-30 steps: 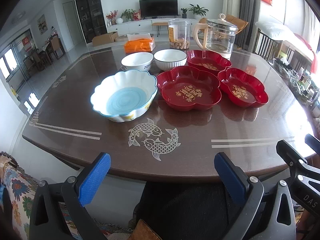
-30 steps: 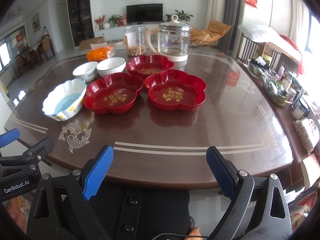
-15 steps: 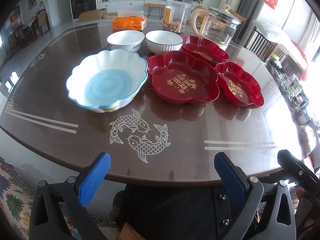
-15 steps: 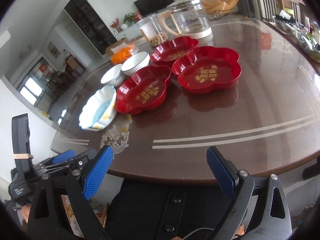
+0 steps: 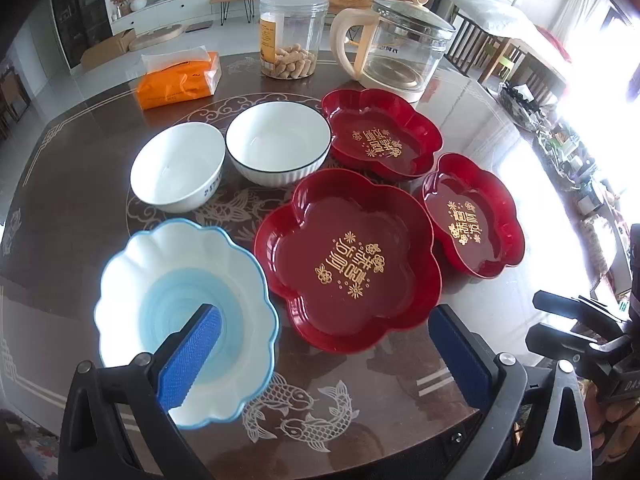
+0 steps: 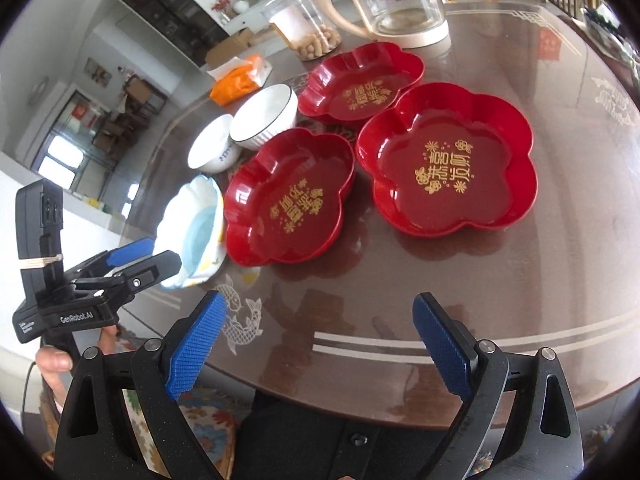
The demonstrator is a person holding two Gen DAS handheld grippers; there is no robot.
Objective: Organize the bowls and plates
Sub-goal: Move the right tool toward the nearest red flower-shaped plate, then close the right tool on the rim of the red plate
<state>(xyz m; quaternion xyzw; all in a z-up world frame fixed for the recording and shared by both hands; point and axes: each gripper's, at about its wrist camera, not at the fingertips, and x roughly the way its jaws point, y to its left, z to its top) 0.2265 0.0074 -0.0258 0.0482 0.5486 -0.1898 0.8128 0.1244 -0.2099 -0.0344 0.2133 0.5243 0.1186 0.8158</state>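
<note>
Left gripper (image 5: pixel 320 354): jaws spread wide above the scalloped blue-and-white bowl (image 5: pixel 186 316); body lettered "GenRobot.AI".
Right gripper (image 6: pixel 320 346): released, empty, over the table's (image 6: pixel 520 280) near edge.
Red plates (image 5: pixel 348 258): three flower-shaped, glossy, gold Chinese characters inside, clustered mid-table.
White bowls (image 5: pixel 178 166): two, side by side behind.
Far edge: orange tissue pack (image 5: pixel 178 78), snack jar (image 5: pixel 292 36), glass kettle (image 5: pixel 400 50).

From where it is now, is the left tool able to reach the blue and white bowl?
Probably yes. The left tool is open, one finger already over the blue and white bowl, and nothing lies between them.
</note>
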